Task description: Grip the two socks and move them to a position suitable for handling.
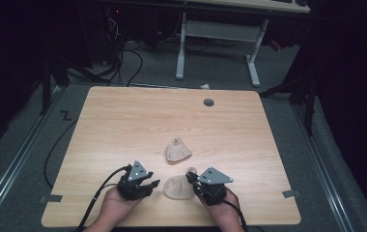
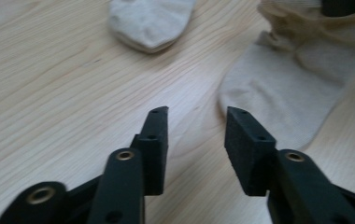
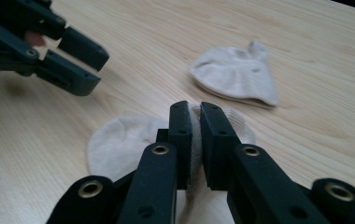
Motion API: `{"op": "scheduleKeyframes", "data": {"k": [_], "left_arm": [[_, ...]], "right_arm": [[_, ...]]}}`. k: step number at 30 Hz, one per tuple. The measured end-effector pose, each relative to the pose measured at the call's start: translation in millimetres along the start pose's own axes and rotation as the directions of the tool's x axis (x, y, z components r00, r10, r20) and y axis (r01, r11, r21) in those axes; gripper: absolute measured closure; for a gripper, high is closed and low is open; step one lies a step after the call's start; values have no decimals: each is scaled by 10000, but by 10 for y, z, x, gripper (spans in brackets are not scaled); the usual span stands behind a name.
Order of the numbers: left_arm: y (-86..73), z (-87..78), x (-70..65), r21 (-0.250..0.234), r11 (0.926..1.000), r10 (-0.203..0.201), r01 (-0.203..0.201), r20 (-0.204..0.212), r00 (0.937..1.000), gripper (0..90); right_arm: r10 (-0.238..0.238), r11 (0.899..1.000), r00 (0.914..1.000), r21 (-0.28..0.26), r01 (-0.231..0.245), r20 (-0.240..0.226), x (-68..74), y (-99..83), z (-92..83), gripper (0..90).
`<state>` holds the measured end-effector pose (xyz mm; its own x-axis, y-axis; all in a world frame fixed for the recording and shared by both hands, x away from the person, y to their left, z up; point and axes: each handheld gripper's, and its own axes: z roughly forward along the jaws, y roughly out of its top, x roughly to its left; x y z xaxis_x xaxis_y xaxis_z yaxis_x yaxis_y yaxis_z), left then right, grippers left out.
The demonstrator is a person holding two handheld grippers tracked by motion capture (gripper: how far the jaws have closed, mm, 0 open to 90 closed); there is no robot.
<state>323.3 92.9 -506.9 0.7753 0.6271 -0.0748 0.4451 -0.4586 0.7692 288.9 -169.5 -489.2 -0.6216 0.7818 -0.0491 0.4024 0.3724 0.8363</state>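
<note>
Two beige socks lie on the wooden table [image 1: 123,125]. The near sock [image 1: 177,187] [image 2: 287,88] [image 3: 119,140] rests between my two grippers near the front edge. My right gripper [image 1: 191,177] [image 3: 195,114] is shut on this sock's cuff, with thin fabric pinched between its jaws. My left gripper [image 1: 153,183] [image 2: 196,116] is open just left of the sock's toe, nothing between its jaws; it also appears in the right gripper view [image 3: 80,60]. The far sock [image 1: 177,151] [image 2: 150,21] [image 3: 236,74] lies crumpled a little farther in, untouched.
A round grey cable grommet [image 1: 208,102] sits near the table's far edge. Beyond the table stand a white desk frame [image 1: 218,43] and cables on the grey floor. Hands and forearms come in at the bottom edge.
</note>
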Motion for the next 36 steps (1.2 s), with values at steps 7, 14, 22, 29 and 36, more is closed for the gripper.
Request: {"op": "scheduleKeyframes", "data": {"k": [7,14,22,29,36], "left_arm": [[56,87,-166,-44,9995,329,-328,381,9987,742],[63,236,-340,370,9924,1153,-1173,522,9920,764],[-77,202,-293,991,9856,1333,-1371,444,9901,799],[-232,-64,-175,1470,9855,786,-843,438,9959,784],[-189,-269,-72,256,9988,432,-429,-135,9990,668]], "right_arm": [[808,9960,9868,266,-853,1403,-399,-280,-300,714],[927,9911,9905,859,-1016,1018,-495,-338,-169,851],[405,9781,9978,2021,-504,529,-333,-429,37,865],[89,9798,9995,2000,-29,-293,-56,-427,20,857],[-182,9915,9998,1285,183,-14,-14,-257,-5,828]]}}
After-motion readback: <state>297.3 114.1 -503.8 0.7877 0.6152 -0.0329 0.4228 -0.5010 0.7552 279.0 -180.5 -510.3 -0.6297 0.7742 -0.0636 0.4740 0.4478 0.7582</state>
